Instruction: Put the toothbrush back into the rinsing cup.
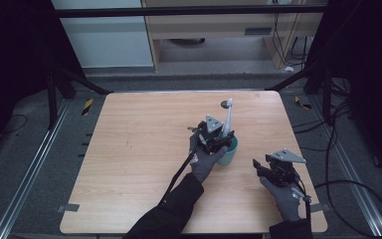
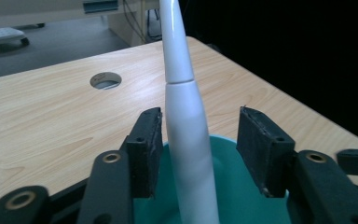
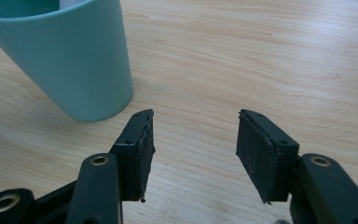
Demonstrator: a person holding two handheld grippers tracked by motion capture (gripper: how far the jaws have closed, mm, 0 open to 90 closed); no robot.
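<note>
White handle: the electric toothbrush [image 2: 186, 140] stands between the pads of the left claw [image 2: 198, 151], leaning against the left pad [image 2: 145, 149] or just beside it, with a clear gap to the right pad.
Left claw state: spread wide, gripping nothing; the pads do not press the toothbrush.
Long axis: near upright, leaning away from the person, lower end down in the teal cup [image 1: 227, 152], slim neck rising above the rim.
Cup: upright on the bench [image 1: 139, 149], directly below the left claw.
Right claw [image 3: 193, 154]: wide open and empty, low over the bench, well apart from the cup, which lies to its upper left.
Nearer hand: the left [image 1: 204, 162], by far.
Around: a round cable hole [image 2: 105, 80] in the bench beyond the toothbrush.
Obstructions: my judgement, only the cup's rim near the pads.
</note>
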